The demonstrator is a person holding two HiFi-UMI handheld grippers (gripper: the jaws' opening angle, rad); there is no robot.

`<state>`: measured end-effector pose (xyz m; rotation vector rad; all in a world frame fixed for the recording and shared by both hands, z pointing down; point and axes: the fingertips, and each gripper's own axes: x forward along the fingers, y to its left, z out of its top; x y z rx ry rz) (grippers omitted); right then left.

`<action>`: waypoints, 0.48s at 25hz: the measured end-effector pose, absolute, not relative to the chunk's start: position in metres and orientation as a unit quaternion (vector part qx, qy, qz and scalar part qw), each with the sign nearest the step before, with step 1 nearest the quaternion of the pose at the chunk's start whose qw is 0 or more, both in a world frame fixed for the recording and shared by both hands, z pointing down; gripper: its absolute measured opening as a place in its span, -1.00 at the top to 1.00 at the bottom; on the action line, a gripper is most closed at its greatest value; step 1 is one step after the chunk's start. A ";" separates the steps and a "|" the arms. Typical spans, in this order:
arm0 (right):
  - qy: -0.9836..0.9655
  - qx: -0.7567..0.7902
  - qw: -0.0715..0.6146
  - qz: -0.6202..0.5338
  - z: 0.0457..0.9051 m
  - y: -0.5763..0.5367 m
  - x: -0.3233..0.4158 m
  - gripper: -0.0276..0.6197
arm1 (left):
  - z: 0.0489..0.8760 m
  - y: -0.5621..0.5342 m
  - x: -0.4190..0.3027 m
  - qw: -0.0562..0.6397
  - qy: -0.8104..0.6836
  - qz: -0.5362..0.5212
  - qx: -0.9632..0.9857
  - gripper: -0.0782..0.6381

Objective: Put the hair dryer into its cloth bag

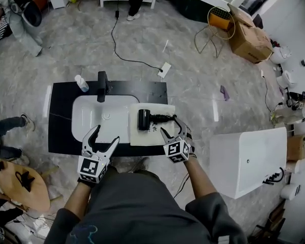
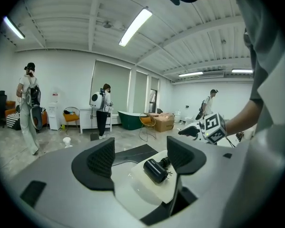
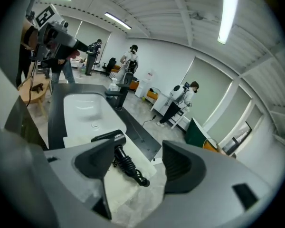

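Note:
A black hair dryer (image 1: 144, 119) with its coiled cord (image 1: 162, 118) lies on a white cloth bag (image 1: 153, 134) spread flat on the black counter, right of the basin. It shows too in the left gripper view (image 2: 155, 170) and the right gripper view (image 3: 113, 142). My right gripper (image 1: 172, 127) hovers open just above the bag's near right part, close to the cord. My left gripper (image 1: 105, 139) is open over the basin's near edge, empty.
A white basin (image 1: 100, 117) with a black faucet (image 1: 102, 85) is set in the black counter (image 1: 59, 121). A small bottle (image 1: 82, 83) stands at the counter's far left. A white tub (image 1: 248, 159) stands to the right. People stand around the room.

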<state>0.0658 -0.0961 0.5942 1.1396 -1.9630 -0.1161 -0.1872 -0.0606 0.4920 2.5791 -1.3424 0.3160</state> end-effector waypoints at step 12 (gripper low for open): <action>-0.786 0.294 0.541 -0.058 0.691 -0.127 0.063 -0.06 | 0.506 -0.054 -0.200 0.118 -0.499 0.128 0.849 -0.17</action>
